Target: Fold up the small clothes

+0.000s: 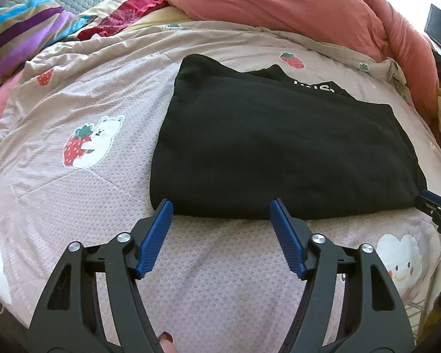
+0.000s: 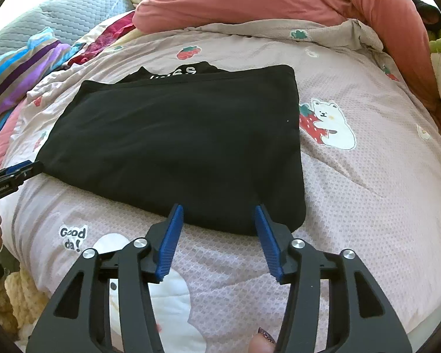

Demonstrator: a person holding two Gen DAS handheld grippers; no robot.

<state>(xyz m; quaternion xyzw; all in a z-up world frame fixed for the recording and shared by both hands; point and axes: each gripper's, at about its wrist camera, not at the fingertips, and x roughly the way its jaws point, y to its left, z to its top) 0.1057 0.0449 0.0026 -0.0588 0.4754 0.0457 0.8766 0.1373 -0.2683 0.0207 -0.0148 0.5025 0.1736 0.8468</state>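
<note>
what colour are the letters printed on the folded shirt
White, on the black shirt; the lettering shows best in the right wrist view.

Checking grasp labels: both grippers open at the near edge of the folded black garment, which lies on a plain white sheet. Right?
Not quite: the bedding is no plain white sheet but a pinkish quilt printed with strawberries and bears, as the left wrist view shows. The rest holds: left gripper and right gripper are open at the near edge of the folded black garment.
</note>
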